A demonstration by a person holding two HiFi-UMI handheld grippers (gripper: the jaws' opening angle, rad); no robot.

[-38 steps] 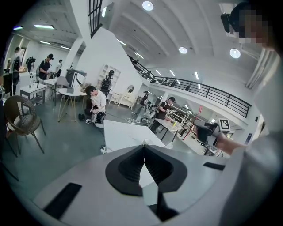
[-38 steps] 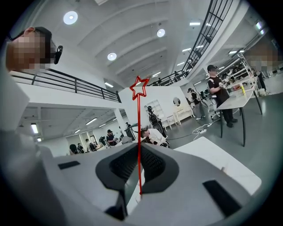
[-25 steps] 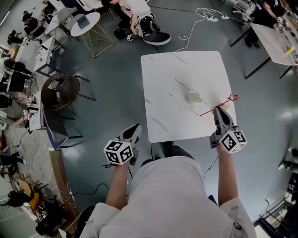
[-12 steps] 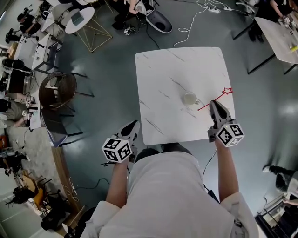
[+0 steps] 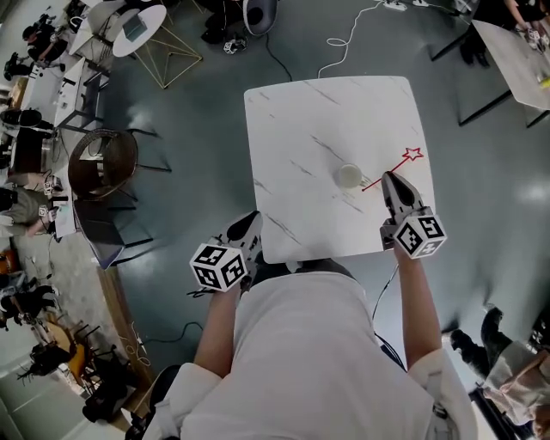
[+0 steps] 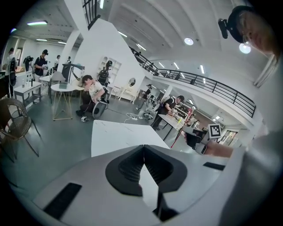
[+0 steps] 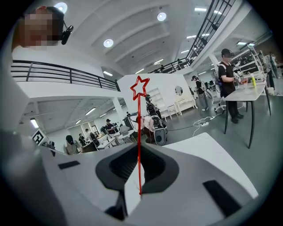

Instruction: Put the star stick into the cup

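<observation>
A thin red star stick (image 5: 391, 168) is pinched in my right gripper (image 5: 388, 181), which hangs over the right part of the white marble table (image 5: 301, 129). The stick's star end points up and to the right, away from the cup. In the right gripper view the star stick (image 7: 139, 132) rises straight from the shut jaws, its outline star at the top. A small white cup (image 5: 349, 176) stands on the table just left of the right gripper. My left gripper (image 5: 245, 232) hangs off the table's near left corner, jaws shut on nothing, as the left gripper (image 6: 142, 164) view shows.
Dark grey floor surrounds the table. A wire chair (image 5: 103, 168) and a round side table (image 5: 137, 24) stand to the left, a white cable (image 5: 357, 26) lies beyond the table, and another table (image 5: 516, 51) is at the far right. People work at desks in the background.
The right gripper has carried the star stick a little up and left, closer to the cup. The head view has shifted. The left gripper keeps its place by the table's corner.
</observation>
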